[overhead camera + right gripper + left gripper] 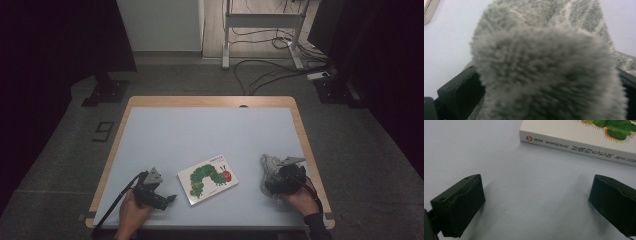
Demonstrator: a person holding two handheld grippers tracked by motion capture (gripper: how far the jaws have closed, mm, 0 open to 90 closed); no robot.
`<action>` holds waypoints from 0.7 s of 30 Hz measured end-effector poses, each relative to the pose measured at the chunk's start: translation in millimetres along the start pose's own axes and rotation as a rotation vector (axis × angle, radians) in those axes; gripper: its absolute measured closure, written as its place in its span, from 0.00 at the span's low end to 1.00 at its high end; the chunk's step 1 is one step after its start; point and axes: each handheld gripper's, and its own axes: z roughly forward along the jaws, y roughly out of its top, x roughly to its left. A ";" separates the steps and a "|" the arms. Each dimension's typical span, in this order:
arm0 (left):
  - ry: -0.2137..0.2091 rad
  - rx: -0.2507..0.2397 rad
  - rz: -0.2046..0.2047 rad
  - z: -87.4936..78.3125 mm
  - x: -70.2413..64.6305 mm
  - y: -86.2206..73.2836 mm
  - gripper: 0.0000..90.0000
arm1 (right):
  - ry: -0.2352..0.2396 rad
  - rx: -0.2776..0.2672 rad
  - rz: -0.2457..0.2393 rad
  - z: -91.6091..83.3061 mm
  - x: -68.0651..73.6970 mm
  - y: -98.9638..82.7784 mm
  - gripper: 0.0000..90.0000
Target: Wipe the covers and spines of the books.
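- The left gripper (167, 198) lies low on the near left part of the tabletop (200, 135), held by the person's left hand (131, 212).
- In the left gripper view its two black fingers (461, 205) stand wide apart, with only bare tabletop (529, 202) between them; they hold nothing.
- A picture book (207, 179) lies flat on the near middle of the tabletop, just right of the left gripper and not touching it.
- The cover of the book is white, with a green caterpillar that has a red head.
- In the left gripper view the white spine of the book (579, 146) lies beyond the fingers, on the far right side, with a small red mark and printed characters on it.
- The right gripper (272, 177) is on the near right part of the tabletop, held by the person's right hand (300, 200).
- A grey fluffy cloth (268, 167) is at the right gripper, well apart from the book.
- In the right gripper view the grey fluffy cloth (549, 70) sits between the two black fingers (461, 92) and hides most of them; the fingers are closed against the cloth on both sides.
- No container is on the tabletop; the book and the cloth lie directly on the pale blue surface.
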 end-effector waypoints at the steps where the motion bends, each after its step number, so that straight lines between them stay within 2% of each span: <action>1: 0.000 0.000 0.000 0.0 0.0 0.0 0.00 | -0.015 0.007 -0.009 1.3 1.5 0.0 0.00; 5: 0.001 -0.001 0.000 0.1 -0.1 -0.1 0.00 | -0.035 0.014 0.024 1.7 3.5 0.7 0.00; 7: 0.001 -0.002 -0.001 0.1 -0.2 -0.1 0.00 | -0.045 0.024 0.040 0.5 4.0 1.7 0.05; 8: 0.001 -0.001 0.000 0.1 -0.2 -0.1 0.00 | -0.059 0.028 0.057 -2.3 3.4 3.1 0.15; 10: 0.001 -0.002 -0.001 0.1 -0.2 -0.1 0.00 | -0.070 0.023 0.061 -6.1 0.4 2.6 0.30; 11: 0.001 -0.001 -0.001 0.1 -0.2 -0.1 0.00 | -0.070 0.023 0.061 -6.1 0.4 2.6 0.30; 16: 0.000 0.000 -0.001 0.0 -0.1 0.0 0.00 | -0.065 -0.014 0.064 -15.3 -11.9 -6.2 0.65; 21: 0.000 0.000 0.000 0.0 0.0 0.0 0.00 | -0.056 -0.026 0.069 -17.1 -14.8 -8.7 0.69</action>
